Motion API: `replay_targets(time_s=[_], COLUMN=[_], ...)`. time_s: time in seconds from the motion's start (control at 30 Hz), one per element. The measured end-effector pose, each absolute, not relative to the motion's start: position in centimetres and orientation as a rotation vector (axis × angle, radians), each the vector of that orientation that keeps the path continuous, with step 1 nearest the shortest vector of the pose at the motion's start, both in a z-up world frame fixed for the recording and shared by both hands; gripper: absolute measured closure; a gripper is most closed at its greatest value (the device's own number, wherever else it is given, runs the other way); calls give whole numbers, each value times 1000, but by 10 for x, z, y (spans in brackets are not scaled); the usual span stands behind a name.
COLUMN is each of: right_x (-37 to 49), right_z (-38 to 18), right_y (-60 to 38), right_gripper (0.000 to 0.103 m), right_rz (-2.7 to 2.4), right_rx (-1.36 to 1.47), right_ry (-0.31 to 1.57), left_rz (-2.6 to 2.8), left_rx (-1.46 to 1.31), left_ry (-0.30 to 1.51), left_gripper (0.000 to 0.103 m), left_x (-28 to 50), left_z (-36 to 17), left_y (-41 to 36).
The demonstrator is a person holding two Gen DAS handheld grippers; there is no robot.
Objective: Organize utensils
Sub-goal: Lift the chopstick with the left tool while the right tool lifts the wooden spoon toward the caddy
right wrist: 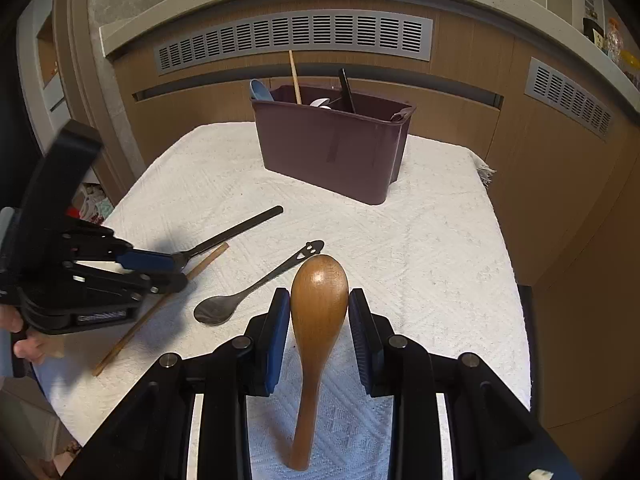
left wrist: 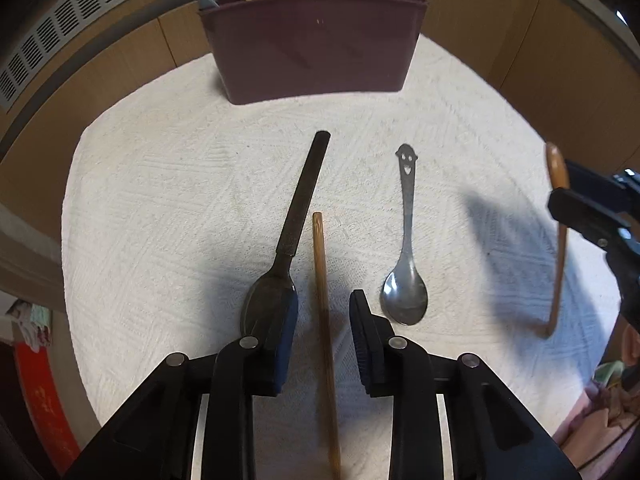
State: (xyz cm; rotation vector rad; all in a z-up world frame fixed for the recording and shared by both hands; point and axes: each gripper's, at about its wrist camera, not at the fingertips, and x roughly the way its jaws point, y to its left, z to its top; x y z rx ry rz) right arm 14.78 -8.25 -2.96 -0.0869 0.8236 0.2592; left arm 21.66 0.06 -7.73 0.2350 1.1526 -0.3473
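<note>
Utensils spread on white-cloth surface [left wrist: 160,200]: black-handled spoon [left wrist: 298,204], wooden chopstick [left wrist: 322,280], metal spoon [left wrist: 406,264] with smiley handle. Left tool [left wrist: 324,320] above chopstick, jaws narrowly parted, pads clear of chopstick lying between them. Right tool [right wrist: 319,312] clamped on wooden spoon [right wrist: 318,320] bowl, handle end down at cloth. Maroon caddy [right wrist: 332,148] at far side of surface, several utensils standing inside.

Maroon caddy [right wrist: 332,148], brown spoon [right wrist: 319,304], white woven cloth [right wrist: 432,248].
</note>
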Motion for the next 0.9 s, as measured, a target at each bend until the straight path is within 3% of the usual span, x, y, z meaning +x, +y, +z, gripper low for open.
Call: replay_targets(time_s=[0.13, 0.2, 0.27, 0.57, 0.9], right_x=[147, 146, 145, 140, 133], right_z=[-29, -29, -28, -19, 2], right_y=[-84, -85, -86, -91, -91], right_gripper=[76, 76, 76, 76, 76], right_rz=[264, 266, 266, 271, 292], right_rx=[-80, -79, -75, -53, -39], right_ry=[816, 811, 807, 771, 715], left_rz=[-333, -351, -365, -320, -362], left_rx=[276, 247, 207, -57, -98], left_ry=[1161, 1159, 1153, 927, 735], left_gripper=[74, 82, 97, 97, 97], left_x=[223, 225, 223, 183, 163], left_z=[-85, -86, -86, -40, 21], left_y=[-6, -5, -2, 35, 36])
